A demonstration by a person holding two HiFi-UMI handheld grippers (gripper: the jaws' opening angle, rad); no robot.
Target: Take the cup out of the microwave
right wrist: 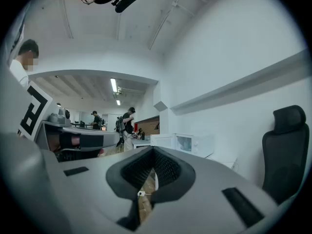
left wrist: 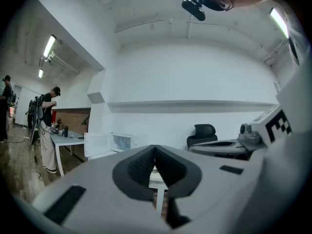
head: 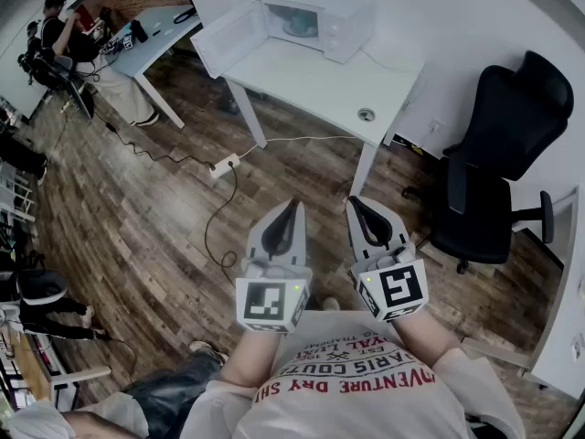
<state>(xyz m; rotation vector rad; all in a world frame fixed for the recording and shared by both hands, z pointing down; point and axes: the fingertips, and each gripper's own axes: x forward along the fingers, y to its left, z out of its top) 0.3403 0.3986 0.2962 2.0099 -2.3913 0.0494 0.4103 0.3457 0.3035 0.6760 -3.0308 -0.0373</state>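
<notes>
A white microwave [head: 315, 27] stands at the far end of a white table [head: 311, 85], its door [head: 219, 39] swung open to the left. Inside it sits a pale cup [head: 300, 26]. My left gripper [head: 296, 203] and right gripper [head: 352, 202] are held side by side close to my body, well short of the table and pointing level toward it. Both have their jaws shut with nothing between them. In the left gripper view the shut gripper [left wrist: 155, 147] frames the microwave [left wrist: 122, 143] far off. In the right gripper view the gripper [right wrist: 153, 150] is shut too, with the microwave [right wrist: 190, 144] beyond it.
A black office chair [head: 498, 163] stands right of the table. A power strip [head: 224, 165] and cables lie on the wooden floor in front of it. A small round object [head: 366, 114] is on the table's near corner. A person [head: 64, 35] sits at another desk [head: 151, 35] at far left.
</notes>
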